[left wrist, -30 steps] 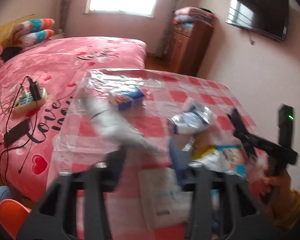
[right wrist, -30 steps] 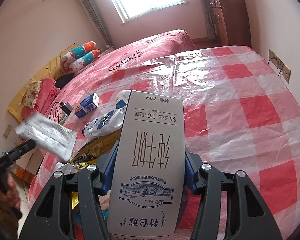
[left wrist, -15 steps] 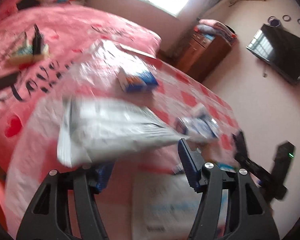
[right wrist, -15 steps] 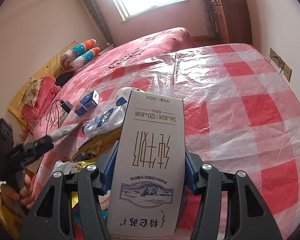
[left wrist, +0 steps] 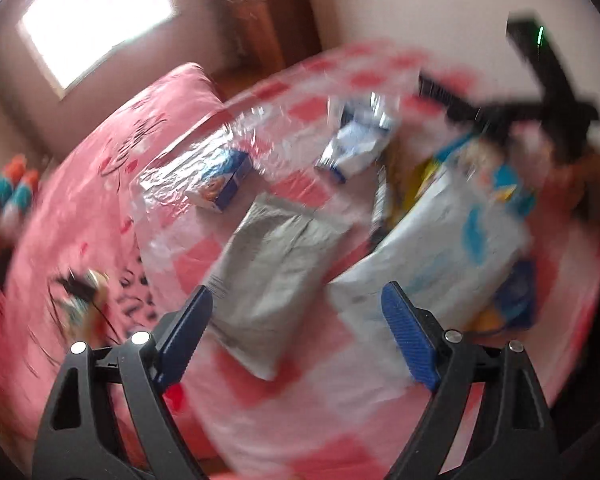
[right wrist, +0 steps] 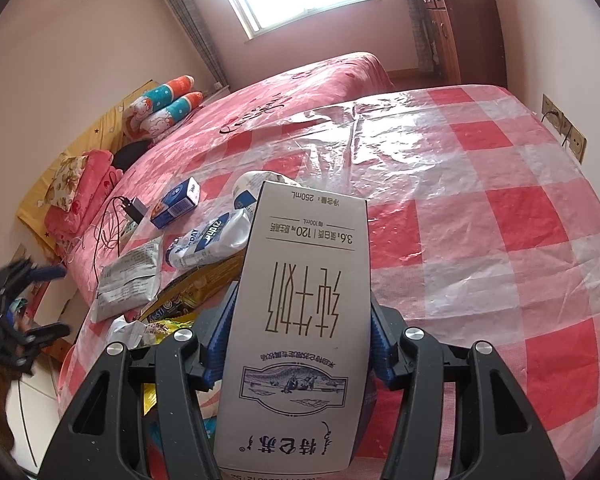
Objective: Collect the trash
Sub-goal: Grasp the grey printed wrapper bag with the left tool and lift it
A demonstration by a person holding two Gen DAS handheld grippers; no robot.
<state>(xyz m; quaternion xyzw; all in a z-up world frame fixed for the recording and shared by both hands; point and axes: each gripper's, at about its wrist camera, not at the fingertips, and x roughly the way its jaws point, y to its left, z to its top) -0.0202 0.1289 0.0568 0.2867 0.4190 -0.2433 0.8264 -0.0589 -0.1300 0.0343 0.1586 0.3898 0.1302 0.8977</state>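
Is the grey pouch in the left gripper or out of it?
Out. The pouch lies flat on the checked cloth; the left gripper, jaws just opened, hangs above it.

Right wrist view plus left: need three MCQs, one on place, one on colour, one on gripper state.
1. Where does the grey pouch lie?
A. on the checked cloth near its edge
B. on the pillows
C. in the right gripper

2. What colour is the small box beyond the pouch?
A. green
B. blue and white
C. black

3. How is the right gripper?
A. open, empty
B. out of view
C. shut on the milk carton

Key: 1 A, the pouch rests flat on the cloth by the edge; 2 B, blue sides with white panels; 3 C, both blue pads press the carton's sides.
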